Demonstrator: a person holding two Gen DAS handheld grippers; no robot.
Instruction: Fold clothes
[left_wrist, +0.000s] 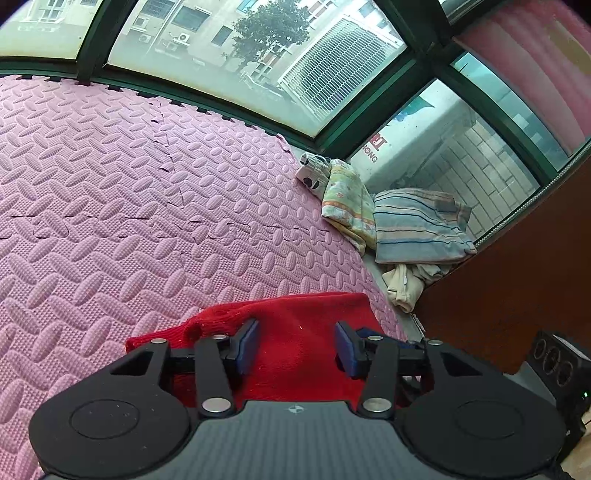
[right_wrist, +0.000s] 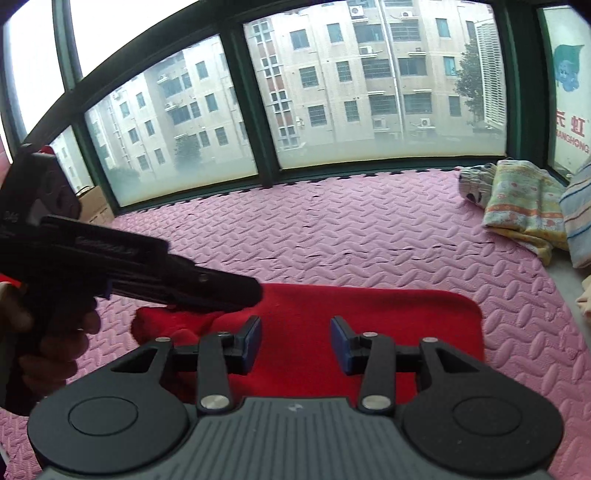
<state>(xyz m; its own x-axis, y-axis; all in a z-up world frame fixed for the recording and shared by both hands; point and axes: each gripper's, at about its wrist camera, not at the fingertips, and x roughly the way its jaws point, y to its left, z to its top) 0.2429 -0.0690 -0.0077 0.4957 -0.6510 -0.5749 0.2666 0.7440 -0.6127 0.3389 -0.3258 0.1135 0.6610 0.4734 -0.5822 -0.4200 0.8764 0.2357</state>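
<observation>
While your two tools hover low over it, the pink foam mat (right_wrist: 351, 229) takes up most of both views, its puzzle-edged tiles running back to the green-framed window (right_wrist: 255, 122).

Your red garment (right_wrist: 369, 325) lies flat on the near part of that mat, its right edge neat and rounded at the corner, its left end bunched into a thicker lump. From the left wrist view the same garment (left_wrist: 295, 332) fills the space under and ahead of the fingers.

Off at the far right corner of the mat you have a pile of folded clothes: a striped blue one (left_wrist: 417, 225), a yellow printed one (left_wrist: 347, 199) just beside it, and a small white spotted piece (left_wrist: 312, 171) touching the yellow one. A crumpled cream cloth (left_wrist: 402, 284) lies below the striped one, off the mat's edge.

Your left tool (left_wrist: 295, 345) stands partly apart, blue pads on either side of bare red fabric with a clear gap; the pads press on nothing. In the right wrist view its black body (right_wrist: 147, 266) reaches in from the left, tip over the garment's bunched end, with your hand (right_wrist: 55, 332) gripping its handle.

Your right tool (right_wrist: 295, 341) is also partly apart, above the middle of the garment, its pads clamping nothing.
</observation>
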